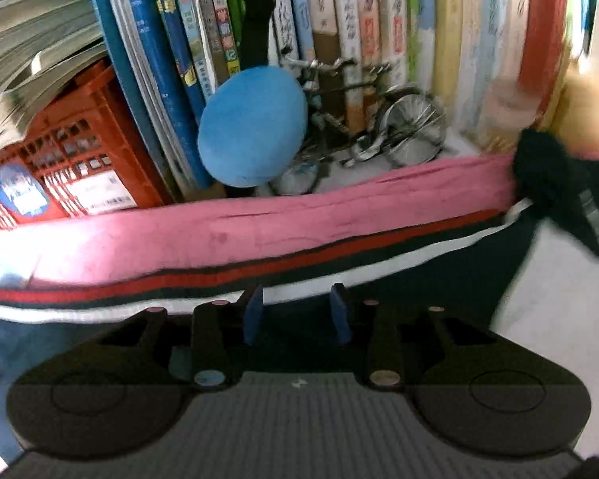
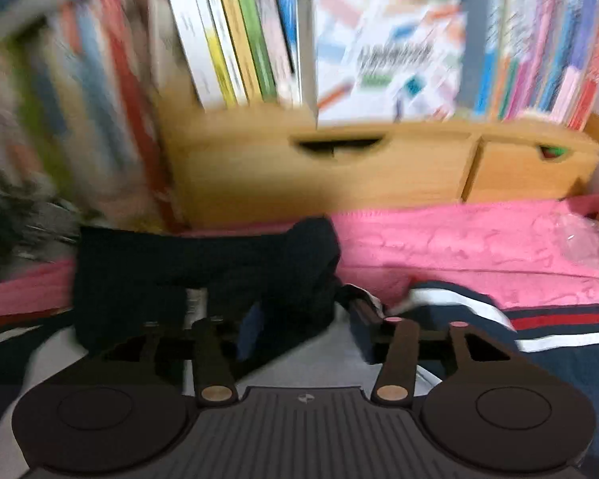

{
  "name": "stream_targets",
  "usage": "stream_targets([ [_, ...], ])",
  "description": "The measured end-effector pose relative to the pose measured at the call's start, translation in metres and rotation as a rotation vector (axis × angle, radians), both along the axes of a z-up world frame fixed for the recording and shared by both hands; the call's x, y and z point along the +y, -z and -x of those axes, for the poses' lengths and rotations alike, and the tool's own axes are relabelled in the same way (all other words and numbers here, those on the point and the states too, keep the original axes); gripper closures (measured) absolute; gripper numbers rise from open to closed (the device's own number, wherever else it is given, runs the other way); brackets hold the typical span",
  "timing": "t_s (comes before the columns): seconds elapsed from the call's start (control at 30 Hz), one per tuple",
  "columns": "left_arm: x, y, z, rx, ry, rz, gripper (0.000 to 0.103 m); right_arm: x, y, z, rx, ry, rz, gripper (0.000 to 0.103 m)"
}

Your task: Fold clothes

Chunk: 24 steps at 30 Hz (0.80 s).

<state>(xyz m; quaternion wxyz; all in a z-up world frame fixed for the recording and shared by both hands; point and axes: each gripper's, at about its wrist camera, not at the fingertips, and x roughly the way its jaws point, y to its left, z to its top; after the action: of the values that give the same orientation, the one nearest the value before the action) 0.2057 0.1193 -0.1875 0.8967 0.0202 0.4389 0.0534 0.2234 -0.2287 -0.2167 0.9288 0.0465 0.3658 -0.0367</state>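
Observation:
A dark navy garment (image 1: 419, 275) with red and white stripes lies on the white table, against a pink cloth (image 1: 259, 227). My left gripper (image 1: 295, 315) is open just above the navy fabric, its blue pads (image 1: 253, 313) apart. In the right wrist view my right gripper (image 2: 299, 331) is open, with the garment's dark bunched part (image 2: 219, 263) lying between and beyond its fingers. The striped navy part (image 2: 539, 323) lies to its right on the pink cloth (image 2: 479, 247). This view is blurred.
Behind the cloth stand rows of books (image 1: 359, 20), a red crate (image 1: 72, 159), a blue plush ball (image 1: 251, 127) and a metal bicycle model (image 1: 379, 119). The right wrist view shows a wooden drawer unit (image 2: 339, 167) under more books (image 2: 379, 52).

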Motion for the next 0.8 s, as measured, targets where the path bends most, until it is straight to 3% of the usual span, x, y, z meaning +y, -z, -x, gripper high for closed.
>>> stream_targets([
  [0.07,-0.014,-0.008,0.010,-0.012,0.028,0.042,0.068,-0.036,-0.004,0.031,-0.012,0.070,-0.005,0.027],
  [0.17,-0.041,-0.017,0.027,-0.027,0.085,0.092,0.065,-0.090,-0.009,0.078,-0.030,0.175,-0.013,0.028],
  [0.23,-0.063,-0.015,0.038,-0.021,0.125,0.126,0.059,-0.136,-0.004,0.095,0.013,0.262,-0.027,0.033],
  [0.33,-0.089,0.004,0.047,0.049,0.135,0.075,0.056,-0.187,0.011,0.107,0.082,0.265,0.000,0.045],
  [0.43,-0.094,0.014,0.052,0.046,0.100,0.019,0.052,-0.235,0.024,0.114,0.123,0.291,0.069,0.047],
  [0.5,-0.095,0.015,0.050,0.049,0.069,-0.019,0.042,-0.285,0.026,0.118,0.110,0.407,0.071,0.046],
  [0.6,-0.093,0.014,0.044,0.054,0.011,-0.069,0.042,-0.367,0.026,0.121,0.109,0.628,0.093,0.046],
  [0.63,-0.094,0.012,0.042,0.062,-0.009,-0.083,0.042,-0.393,0.023,0.120,0.123,0.698,0.084,0.050],
  [0.67,-0.096,0.010,0.040,0.075,-0.031,-0.102,0.043,-0.412,0.019,0.120,0.132,0.737,0.066,0.062],
  [0.73,-0.100,0.004,0.038,0.094,-0.064,-0.132,0.051,-0.426,0.002,0.125,0.115,0.747,0.069,0.064],
  [0.8,-0.113,-0.009,0.048,0.069,-0.038,-0.090,0.051,-0.404,-0.018,0.133,0.047,0.639,0.113,0.060],
])
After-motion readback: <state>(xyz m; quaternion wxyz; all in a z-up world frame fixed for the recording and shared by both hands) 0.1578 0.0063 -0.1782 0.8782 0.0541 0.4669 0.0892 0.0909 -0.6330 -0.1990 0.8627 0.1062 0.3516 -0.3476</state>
